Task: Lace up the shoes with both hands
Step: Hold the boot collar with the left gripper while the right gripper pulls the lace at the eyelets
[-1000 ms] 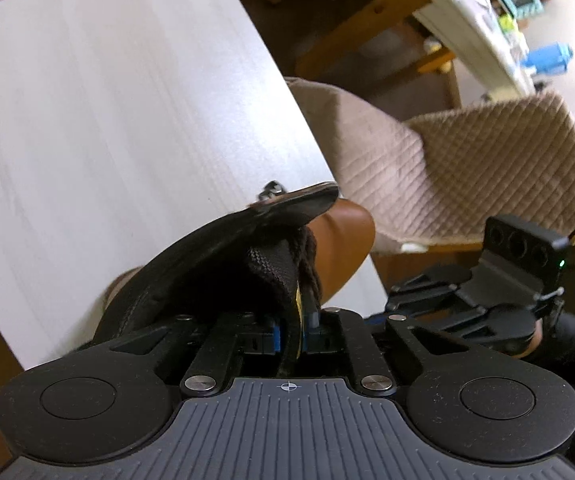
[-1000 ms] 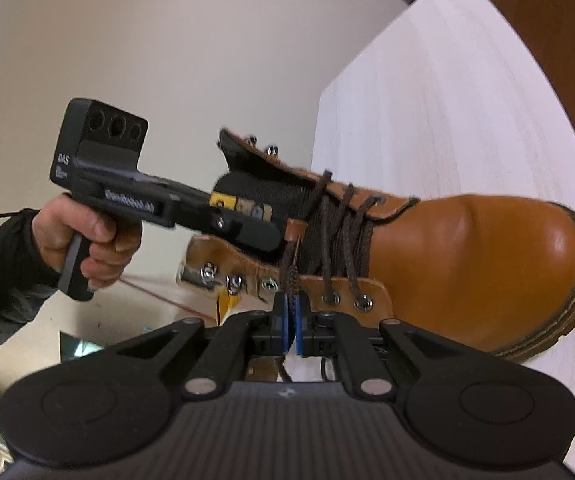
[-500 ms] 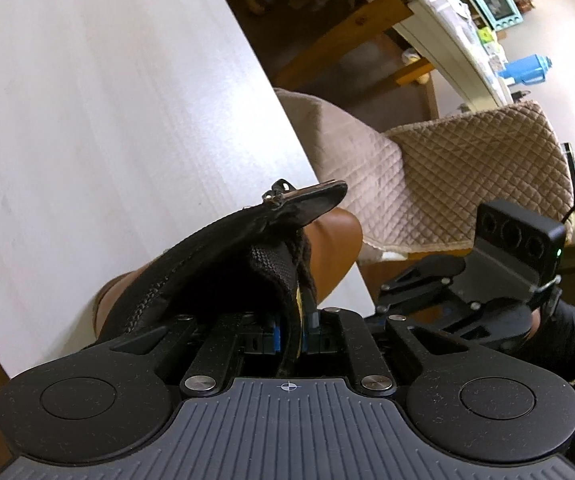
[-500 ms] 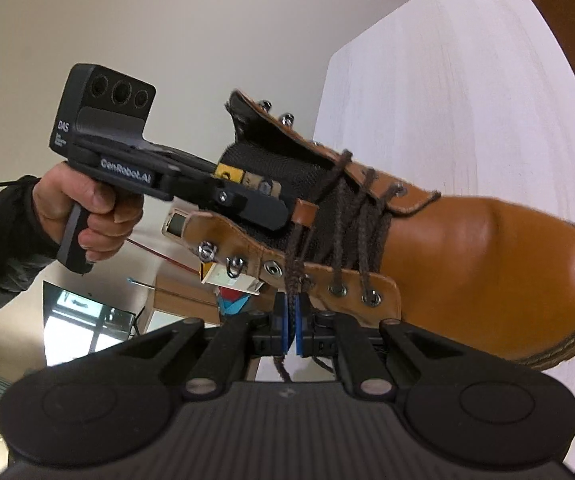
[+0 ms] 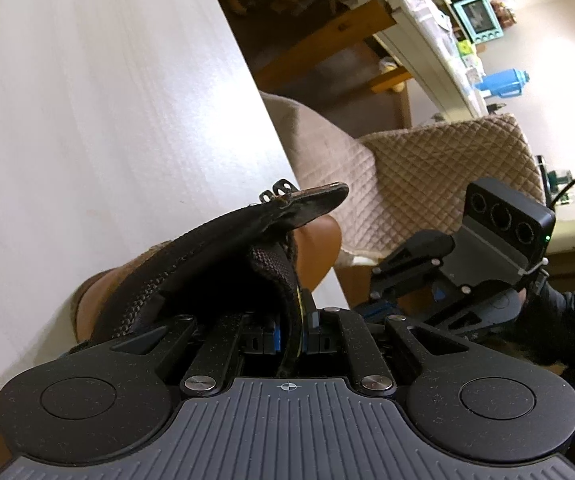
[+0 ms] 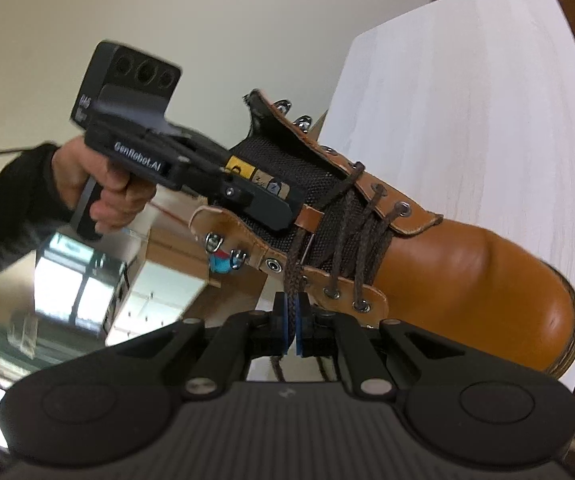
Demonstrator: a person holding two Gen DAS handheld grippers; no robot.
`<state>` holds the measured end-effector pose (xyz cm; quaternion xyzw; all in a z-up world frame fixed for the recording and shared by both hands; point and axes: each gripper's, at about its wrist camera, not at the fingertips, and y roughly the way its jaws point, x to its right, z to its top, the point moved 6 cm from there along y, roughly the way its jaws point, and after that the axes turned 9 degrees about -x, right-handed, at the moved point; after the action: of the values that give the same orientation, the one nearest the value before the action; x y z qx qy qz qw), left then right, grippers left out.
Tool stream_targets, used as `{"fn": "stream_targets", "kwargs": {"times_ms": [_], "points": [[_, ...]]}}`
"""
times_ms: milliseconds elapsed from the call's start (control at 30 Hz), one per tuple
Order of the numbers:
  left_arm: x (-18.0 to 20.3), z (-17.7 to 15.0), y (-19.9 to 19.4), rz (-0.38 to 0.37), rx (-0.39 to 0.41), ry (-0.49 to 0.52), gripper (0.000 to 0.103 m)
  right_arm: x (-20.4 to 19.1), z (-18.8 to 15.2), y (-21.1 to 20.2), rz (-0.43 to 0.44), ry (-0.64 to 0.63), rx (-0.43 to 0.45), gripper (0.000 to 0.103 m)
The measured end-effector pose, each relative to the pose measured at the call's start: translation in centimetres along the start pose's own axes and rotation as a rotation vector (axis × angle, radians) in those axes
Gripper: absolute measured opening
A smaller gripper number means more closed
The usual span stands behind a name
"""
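A tan leather boot (image 6: 479, 276) lies on the white table (image 6: 467, 92), toe to the right. Its dark brown lace (image 6: 343, 232) crosses the lower eyelets. My right gripper (image 6: 292, 320) is shut on a strand of that lace just below the near eyelet flap. My left gripper (image 5: 292, 322) is shut on the boot's black mesh tongue (image 5: 275, 264), close to its top edge; it also shows in the right wrist view (image 6: 283, 216), gripping the tongue (image 6: 303, 168). The upper hooks (image 6: 223, 246) carry no lace.
The table edge (image 5: 287, 160) runs beside a chair with a quilted beige cover (image 5: 427, 172). A cluttered white shelf (image 5: 427, 36) stands behind. The other hand-held gripper (image 5: 499, 248) is at the right of the left wrist view.
The boot has tipped, its shaft rising and swinging rightwards in the right wrist view. Both grippers keep their holds, and the lace strand stays taut between the eyelet and my right gripper.
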<state>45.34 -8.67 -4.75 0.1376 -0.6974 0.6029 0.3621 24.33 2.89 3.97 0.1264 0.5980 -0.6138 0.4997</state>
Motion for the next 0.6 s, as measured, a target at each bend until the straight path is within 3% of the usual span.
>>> {"fn": "stream_targets", "kwargs": {"times_ms": [233,600], "points": [[0.7,0.3,0.3,0.057,-0.025,0.052,0.009,-0.1,-1.2,-1.1,-0.011,-0.008,0.008,0.004],[0.5,0.5,0.4,0.001,-0.008,0.043,0.009,-0.2,-2.2,-2.1,0.048,0.05,0.103,0.004]]}}
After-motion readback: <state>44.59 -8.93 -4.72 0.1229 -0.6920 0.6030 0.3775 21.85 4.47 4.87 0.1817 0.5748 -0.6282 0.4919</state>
